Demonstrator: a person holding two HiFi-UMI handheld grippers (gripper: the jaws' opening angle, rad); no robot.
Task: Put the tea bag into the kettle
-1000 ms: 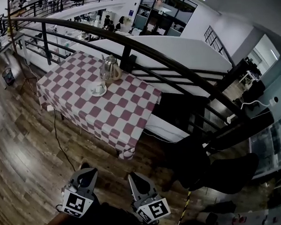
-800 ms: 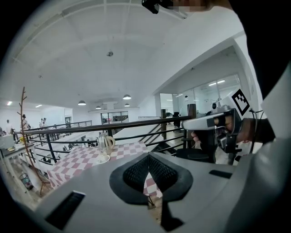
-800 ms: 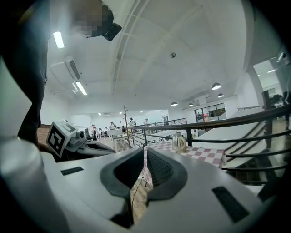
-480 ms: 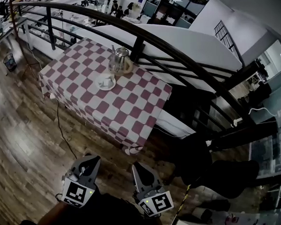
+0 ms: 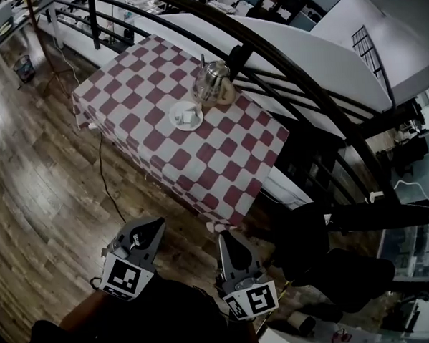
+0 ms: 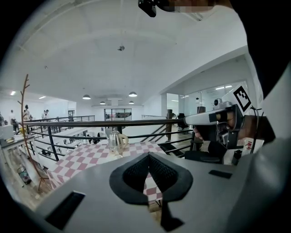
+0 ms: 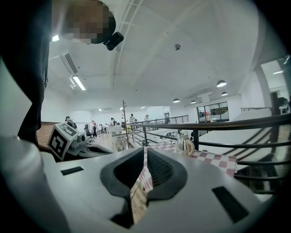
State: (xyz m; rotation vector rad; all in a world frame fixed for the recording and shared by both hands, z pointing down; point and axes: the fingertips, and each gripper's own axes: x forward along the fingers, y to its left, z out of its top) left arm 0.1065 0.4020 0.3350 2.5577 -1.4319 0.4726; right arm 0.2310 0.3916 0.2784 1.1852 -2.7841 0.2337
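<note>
The railing (image 5: 280,63) runs close behind the kettle (image 5: 211,81); a saucer (image 5: 186,116) sits just before the kettle; left of the kettle the checked table (image 5: 128,100) lies bare.

Dim head view, bright ceiling lamps, fisheye edges

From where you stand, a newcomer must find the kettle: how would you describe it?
Find the red-and-white checked table beside the dark railing. On its rail side stands the kettle: shiny, upright, spouted, unlike the flat white saucer just in front of it.
</note>
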